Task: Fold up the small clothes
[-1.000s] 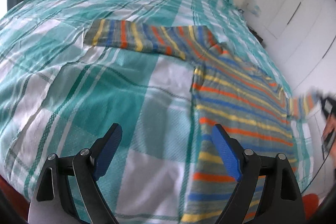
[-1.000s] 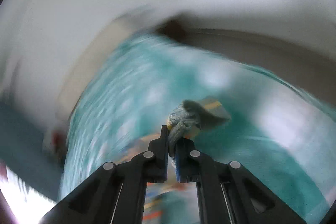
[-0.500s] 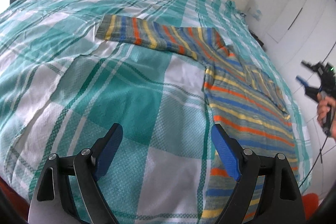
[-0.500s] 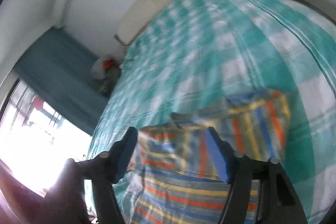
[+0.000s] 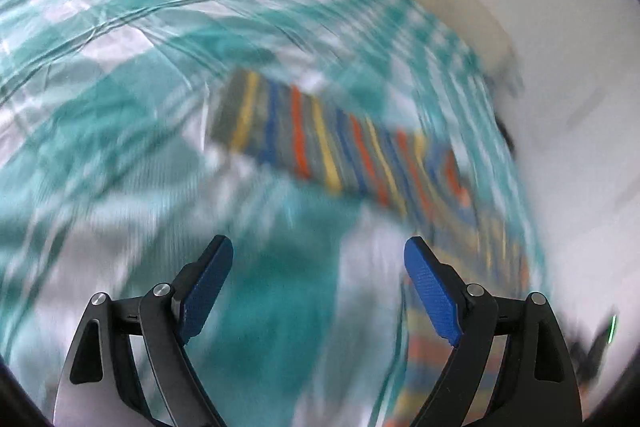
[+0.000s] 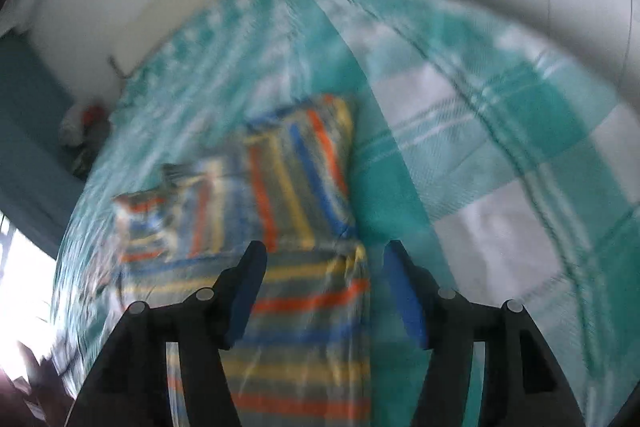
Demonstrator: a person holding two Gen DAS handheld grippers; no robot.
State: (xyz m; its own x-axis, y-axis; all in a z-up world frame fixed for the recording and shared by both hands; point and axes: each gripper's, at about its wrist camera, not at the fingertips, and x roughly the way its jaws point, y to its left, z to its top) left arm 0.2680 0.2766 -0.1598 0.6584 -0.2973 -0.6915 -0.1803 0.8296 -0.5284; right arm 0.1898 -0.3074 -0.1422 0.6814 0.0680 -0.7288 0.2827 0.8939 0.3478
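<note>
Both views are motion-blurred. The left gripper (image 5: 318,259) is spread wide, holding nothing, above the teal checked bedspread (image 5: 120,107). The right gripper (image 6: 324,263) is also wide apart and empty, over the striped shirt (image 6: 280,195), whose sleeve lies folded across its body.

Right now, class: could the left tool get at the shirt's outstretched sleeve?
Probably yes. The left tool is open and empty, and only bare bedspread lies between it and the sleeve. Blur hides the exact gap.
</note>
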